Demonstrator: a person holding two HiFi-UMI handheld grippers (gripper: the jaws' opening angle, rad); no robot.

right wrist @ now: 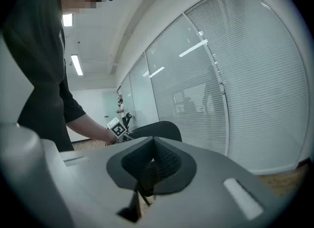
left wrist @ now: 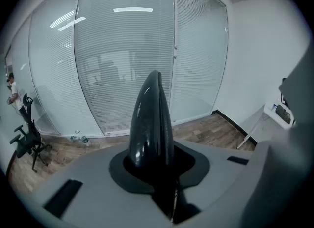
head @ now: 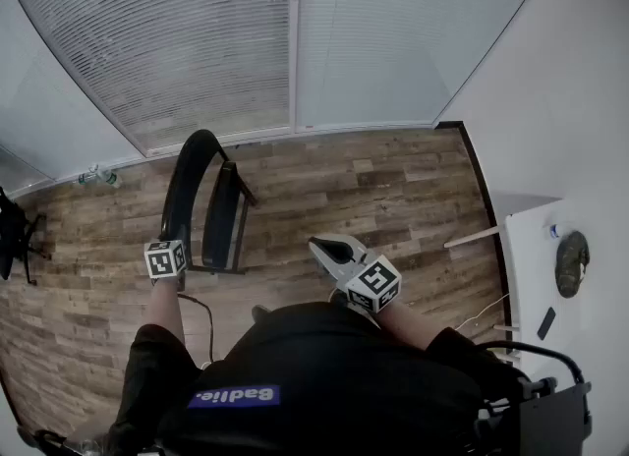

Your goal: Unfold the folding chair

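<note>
The black folding chair (head: 222, 214) stands folded on the wood floor, a little in front of me and to the left. My left gripper (head: 169, 248) is shut on the lower edge of its curved backrest (head: 182, 184). In the left gripper view that glossy backrest (left wrist: 149, 119) rises straight out from between the jaws of the left gripper (left wrist: 153, 160). My right gripper (head: 320, 246) hangs in the air to the right of the chair, shut and holding nothing. The right gripper view shows the right gripper (right wrist: 149, 169) closed, with the backrest (right wrist: 164, 128) and the left gripper's marker cube (right wrist: 117, 128) beyond.
A glass wall with blinds (head: 295, 41) runs behind the chair. A plastic bottle (head: 101, 177) lies at its foot. An office chair (head: 12, 233) is at the far left. A white table (head: 531, 277) with small dark items stands right. A cable (head: 203, 314) trails on the floor.
</note>
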